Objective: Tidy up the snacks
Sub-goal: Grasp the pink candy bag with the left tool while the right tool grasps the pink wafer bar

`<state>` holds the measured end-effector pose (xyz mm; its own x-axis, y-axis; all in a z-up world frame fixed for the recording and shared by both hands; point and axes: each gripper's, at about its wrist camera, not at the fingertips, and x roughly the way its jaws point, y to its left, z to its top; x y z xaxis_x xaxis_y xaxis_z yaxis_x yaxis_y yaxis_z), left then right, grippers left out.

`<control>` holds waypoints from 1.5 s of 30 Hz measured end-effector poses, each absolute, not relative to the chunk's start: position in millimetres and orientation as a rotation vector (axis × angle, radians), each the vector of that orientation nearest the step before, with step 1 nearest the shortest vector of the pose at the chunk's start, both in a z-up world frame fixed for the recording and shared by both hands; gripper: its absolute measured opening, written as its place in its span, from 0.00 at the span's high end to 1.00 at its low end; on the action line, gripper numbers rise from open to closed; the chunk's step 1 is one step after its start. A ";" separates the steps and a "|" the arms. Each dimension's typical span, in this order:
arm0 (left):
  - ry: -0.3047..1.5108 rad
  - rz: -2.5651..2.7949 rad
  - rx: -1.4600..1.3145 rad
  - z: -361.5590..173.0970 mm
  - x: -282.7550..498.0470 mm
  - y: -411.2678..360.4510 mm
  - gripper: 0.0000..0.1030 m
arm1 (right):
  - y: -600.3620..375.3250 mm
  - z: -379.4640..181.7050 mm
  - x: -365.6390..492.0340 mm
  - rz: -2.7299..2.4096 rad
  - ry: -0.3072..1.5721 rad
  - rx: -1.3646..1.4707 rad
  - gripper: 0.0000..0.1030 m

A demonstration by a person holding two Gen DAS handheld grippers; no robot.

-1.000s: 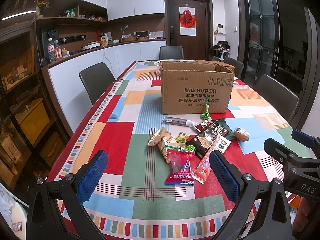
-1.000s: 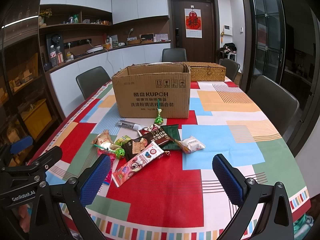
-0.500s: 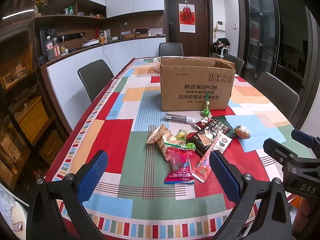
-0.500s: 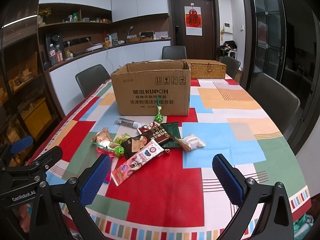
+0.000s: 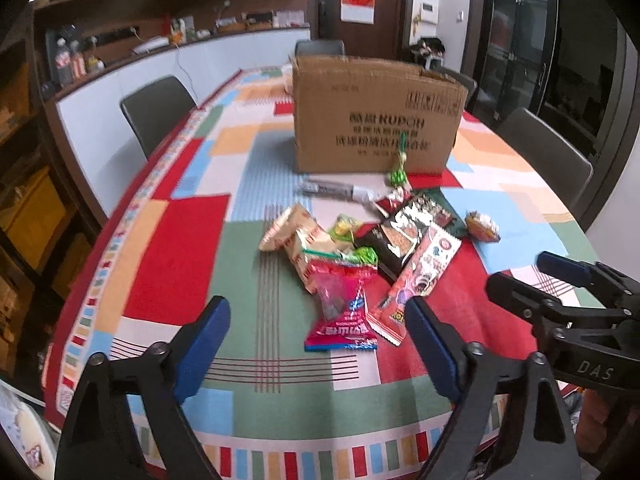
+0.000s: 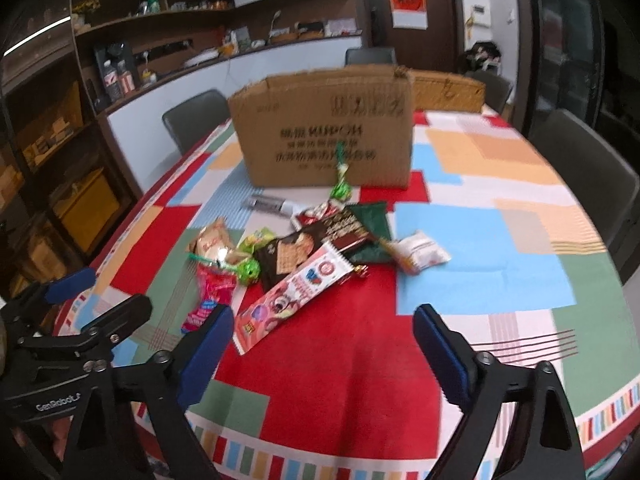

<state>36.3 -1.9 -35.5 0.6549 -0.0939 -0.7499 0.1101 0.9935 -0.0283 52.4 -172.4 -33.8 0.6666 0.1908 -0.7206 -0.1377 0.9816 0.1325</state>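
A pile of snack packets lies mid-table in front of an open cardboard box (image 5: 376, 116) (image 6: 326, 132). Nearest is a red and blue candy bag (image 5: 340, 304) (image 6: 210, 296) and a long pink wafer pack (image 5: 420, 280) (image 6: 292, 292). Behind are a dark chocolate biscuit pack (image 5: 404, 228) (image 6: 304, 248), beige packets (image 5: 296, 232), a green lollipop (image 6: 248, 270) and a white wrapped cake (image 6: 420, 254). My left gripper (image 5: 316, 348) is open and empty, just short of the red bag. My right gripper (image 6: 324, 352) is open and empty over the red cloth patch.
A patchwork tablecloth (image 5: 180, 248) covers the long table. A woven basket (image 6: 448, 90) stands behind the box. Dark chairs (image 5: 156, 108) (image 6: 588, 168) line both sides. Cabinets and shelves run along the left wall. Each gripper shows in the other's view (image 5: 560, 300) (image 6: 68, 336).
Both grippers have moved forward and lower toward the snack pile, which now looks larger. The snacks and box have not moved. Both jaws stay open.
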 end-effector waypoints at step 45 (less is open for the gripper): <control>1.081 -0.266 -0.016 -86.0 102.3 -14.4 0.70 | -146.2 -88.9 129.8 0.436 1.035 0.134 0.91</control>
<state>102.3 -14.4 -86.0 0.4421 -0.2221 -0.8690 0.2063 0.9681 -0.1425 129.8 -146.2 -88.9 0.4338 0.4113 -0.8017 -0.2868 0.9065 0.3099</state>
